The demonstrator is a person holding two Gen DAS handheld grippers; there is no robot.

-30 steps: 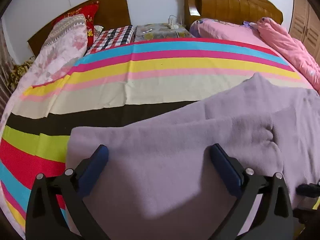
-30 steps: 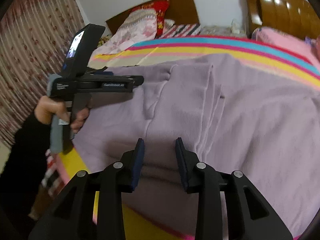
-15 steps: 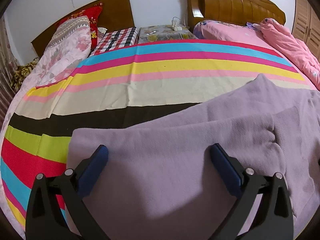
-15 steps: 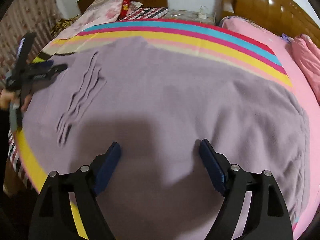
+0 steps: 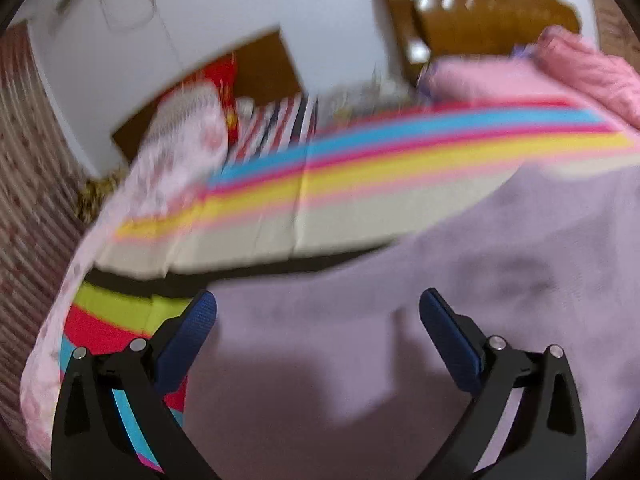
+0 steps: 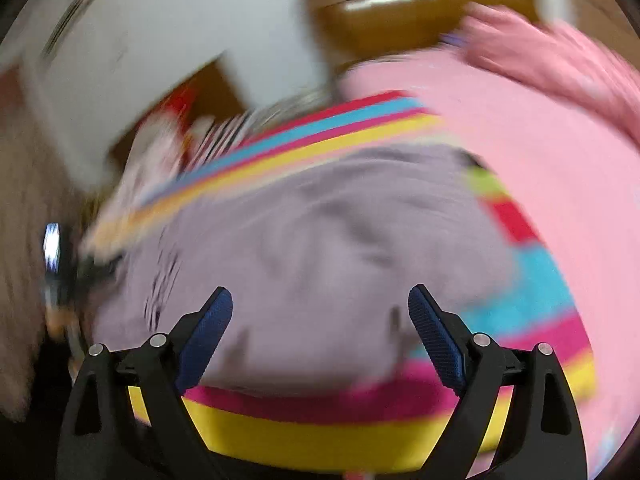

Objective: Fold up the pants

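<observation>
Both frames motion-blurred. Right hand-held gripper (image 6: 320,312): jaws wide, just been opening, nothing between the pads, hovering over the lilac pants (image 6: 320,240) near the bed's near edge. Left hand-held gripper (image 5: 318,316): jaws wide too, nothing pinched, above the pants' left end. Pants lie spread flat on the striped bedspread (image 5: 360,168), across the near side of the bed. Pink quilt (image 6: 540,160) at the right. Pants' far-right end cut off in left view; fold lines too smeared to read.
</observation>
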